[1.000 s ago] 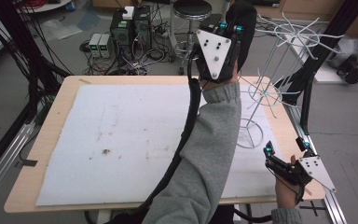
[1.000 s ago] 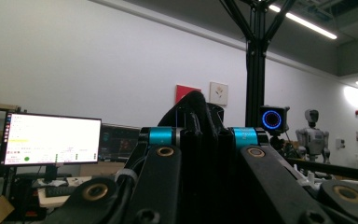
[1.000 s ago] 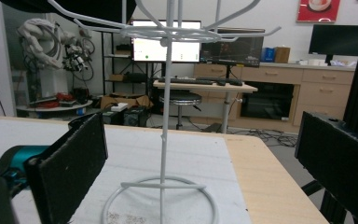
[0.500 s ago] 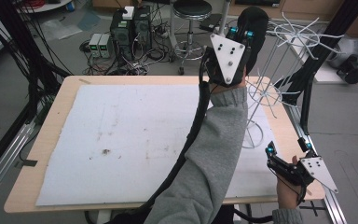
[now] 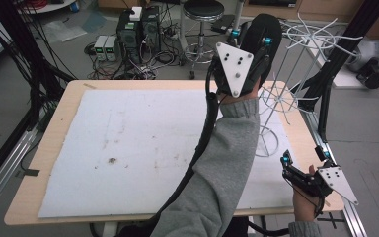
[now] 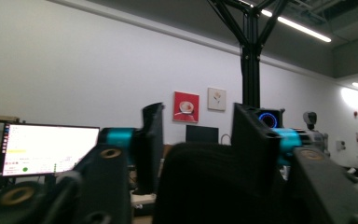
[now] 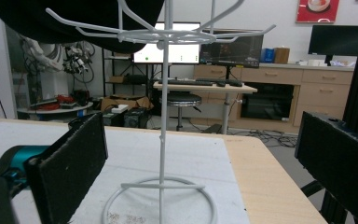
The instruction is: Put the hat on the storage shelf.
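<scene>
As our left gripper's [image 5: 254,37] jaws have just been opening, we list: black cap [image 6: 205,182], released beside white rack [image 5: 296,69]; right gripper [image 5: 296,168] parted, idle.

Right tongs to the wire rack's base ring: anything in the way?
No. In the right gripper view, only bare white mat lies between the open right tongs and the wire rack's base ring.

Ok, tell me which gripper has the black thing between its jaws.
The left gripper, up by the white wire rack: the black thing sits between its jaws, which have just been opening. The right gripper, low down, is empty.
</scene>
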Motion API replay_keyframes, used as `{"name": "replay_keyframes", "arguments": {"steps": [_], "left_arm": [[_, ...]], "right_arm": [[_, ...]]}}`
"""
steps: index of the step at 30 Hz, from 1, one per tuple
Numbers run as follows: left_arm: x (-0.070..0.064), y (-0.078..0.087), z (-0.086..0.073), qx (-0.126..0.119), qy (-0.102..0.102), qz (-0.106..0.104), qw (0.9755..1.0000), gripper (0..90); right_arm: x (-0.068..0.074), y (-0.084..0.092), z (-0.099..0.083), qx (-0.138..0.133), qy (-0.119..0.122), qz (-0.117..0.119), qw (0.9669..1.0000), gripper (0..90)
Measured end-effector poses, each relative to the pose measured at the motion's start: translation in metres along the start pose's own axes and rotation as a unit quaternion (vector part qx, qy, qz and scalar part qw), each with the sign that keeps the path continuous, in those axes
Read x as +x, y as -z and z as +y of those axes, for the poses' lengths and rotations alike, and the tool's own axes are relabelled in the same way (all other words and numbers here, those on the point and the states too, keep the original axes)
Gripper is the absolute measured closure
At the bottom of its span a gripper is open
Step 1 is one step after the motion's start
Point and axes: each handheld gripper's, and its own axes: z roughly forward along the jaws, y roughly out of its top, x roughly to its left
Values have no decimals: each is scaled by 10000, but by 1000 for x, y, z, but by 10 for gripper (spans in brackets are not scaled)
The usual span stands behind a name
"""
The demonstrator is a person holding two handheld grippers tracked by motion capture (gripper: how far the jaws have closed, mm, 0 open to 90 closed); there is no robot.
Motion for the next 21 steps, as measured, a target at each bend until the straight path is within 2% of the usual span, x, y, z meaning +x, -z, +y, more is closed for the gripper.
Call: {"name": "replay_keyframes", "arguments": {"steps": [4,9,11,13,18,21], "left_arm": [[8,2,3,128,-11,-68,9999,472],[17,5,0,278,-68,-30,9996,420],[21,7,-1,286,-163,-6,9995,402],[25,11,0,319,-336,118,9989,361],[42,21,8,246,-320,168,9990,252],[54,26,13,247,-370,314,9985,112]], "right_arm": [[0,0,0,-16,12,-1,10000,14],[2,0,0,-6,59,16,10000,14],[2,0,0,-14,53,28,10000,14],[4,0,1,-21,53,9,10000,14],[7,-1,1,-16,95,59,9999,14],[10,-1,2,-33,90,64,9999,14]]}}
